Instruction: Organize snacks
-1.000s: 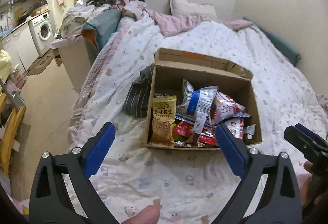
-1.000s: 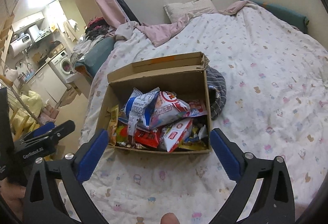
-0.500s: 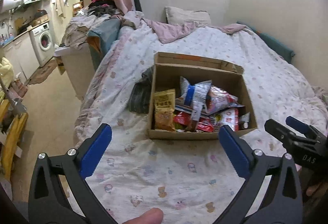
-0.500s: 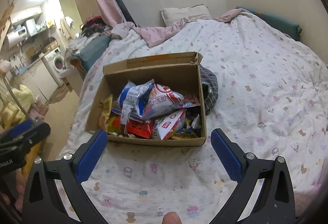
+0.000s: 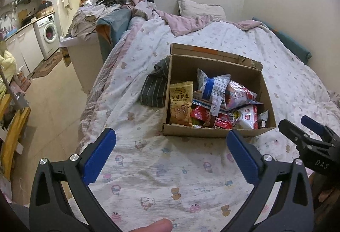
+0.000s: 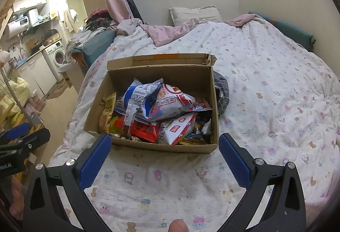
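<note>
Snacks (image 5: 212, 104) in cardboard box (image 5: 216, 133) on patterned bedspread (image 5: 170, 179), both tools wide open.

An open cardboard box (image 6: 148, 148) stands on the bed, its flap folded back. It is full of snack packets (image 6: 170, 102) piled loosely; a yellow peanut bag (image 5: 180, 102) leans upright at its left wall.

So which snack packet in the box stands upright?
The yellow-orange peanut packet, propped against the cardboard box's left wall; the others lie piled flat.
</note>
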Demonstrator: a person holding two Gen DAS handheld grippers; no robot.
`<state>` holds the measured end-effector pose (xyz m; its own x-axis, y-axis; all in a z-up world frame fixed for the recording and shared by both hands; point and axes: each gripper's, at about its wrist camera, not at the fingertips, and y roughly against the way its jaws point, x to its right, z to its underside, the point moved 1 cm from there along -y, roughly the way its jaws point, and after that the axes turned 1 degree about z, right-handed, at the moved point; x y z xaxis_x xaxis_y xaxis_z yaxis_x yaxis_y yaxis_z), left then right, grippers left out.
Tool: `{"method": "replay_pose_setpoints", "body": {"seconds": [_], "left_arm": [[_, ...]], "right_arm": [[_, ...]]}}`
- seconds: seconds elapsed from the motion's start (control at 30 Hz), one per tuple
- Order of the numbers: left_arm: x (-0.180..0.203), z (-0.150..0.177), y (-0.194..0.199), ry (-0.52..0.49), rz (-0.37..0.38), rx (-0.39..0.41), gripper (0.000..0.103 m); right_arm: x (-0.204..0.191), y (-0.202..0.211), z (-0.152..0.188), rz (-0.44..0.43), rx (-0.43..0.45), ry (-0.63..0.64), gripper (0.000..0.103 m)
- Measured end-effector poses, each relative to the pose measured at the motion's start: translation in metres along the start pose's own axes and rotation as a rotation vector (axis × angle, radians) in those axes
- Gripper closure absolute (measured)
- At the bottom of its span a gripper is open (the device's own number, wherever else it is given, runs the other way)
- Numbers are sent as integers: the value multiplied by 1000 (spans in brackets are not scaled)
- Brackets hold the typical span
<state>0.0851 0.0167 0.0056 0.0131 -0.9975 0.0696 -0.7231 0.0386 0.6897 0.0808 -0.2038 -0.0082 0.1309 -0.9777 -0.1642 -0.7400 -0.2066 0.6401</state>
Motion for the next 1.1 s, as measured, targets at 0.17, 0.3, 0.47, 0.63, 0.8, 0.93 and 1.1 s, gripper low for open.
{"method": "replay_pose_setpoints", "body": {"seconds": [0.17,0.3,0.47,0.63,0.8,0.93,1.1], "left_arm": [[0,-1,0,1,1,-1,0],[0,-1,-1,-3,-1,0,0],[1,-1,0,-2,-1,1,0],[1,-2,-1,3,-3,0,0],[0,-1,-2,2,-3,0,0],[0,-1,-2,3,-2,-1,0],[0,-1,-2,1,-3,-1,0]], "right_arm": [[0,0,0,1,-2,-2,0],[0,-1,-1,5,-2,-8,0],[2,-2,0,6,-4,-9,0],[2,-2,0,8,0,1,0],[2,0,2,10,1,14,0],[1,0,2,11,2,14,0],[1,0,2,13,2,17,0]]}}
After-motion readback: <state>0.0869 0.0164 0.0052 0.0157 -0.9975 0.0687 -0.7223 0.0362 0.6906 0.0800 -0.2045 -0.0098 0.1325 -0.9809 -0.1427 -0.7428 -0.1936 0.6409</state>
